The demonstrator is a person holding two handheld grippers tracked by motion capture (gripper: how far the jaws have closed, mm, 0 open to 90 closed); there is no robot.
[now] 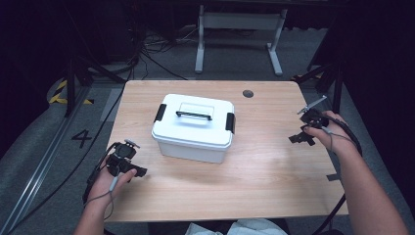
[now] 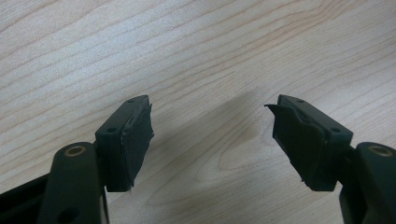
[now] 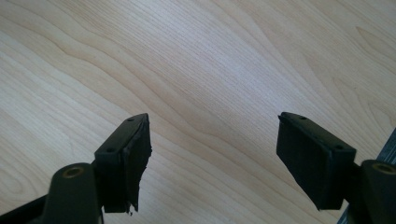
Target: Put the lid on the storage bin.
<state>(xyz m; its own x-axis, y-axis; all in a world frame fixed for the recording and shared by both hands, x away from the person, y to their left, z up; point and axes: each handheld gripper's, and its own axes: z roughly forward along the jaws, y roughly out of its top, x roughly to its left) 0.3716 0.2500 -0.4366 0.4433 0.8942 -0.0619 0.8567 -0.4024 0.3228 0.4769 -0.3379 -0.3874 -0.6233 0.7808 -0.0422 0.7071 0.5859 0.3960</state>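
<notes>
Where the wooden table shows its middle in the high view, a white plastic box stands slightly left of centre and toward the far half, turned a little askew to the table edges. Its lid is seated, with a dark handle lying flat in a recess on top and a black latch at the left end and another at the right end. Nothing touches the box. The left gripper sits near the table's front left corner, held in the person's left hand, well apart from the box and pointing rightward; in the left gripper view its jaws stand wide apart with only bare wood between them, so it is released and holds nothing. The right gripper is at the right side of the table, held in the right hand, well apart from the box and pointing toward it; in the right gripper view its jaws are likewise spread wide over bare wood, gripping nothing. A small dark round cap is set in the table near the far edge, behind the box. No object lies between either gripper and the box. Beyond the table, cables trail on the floor and a white frame stands.
</notes>
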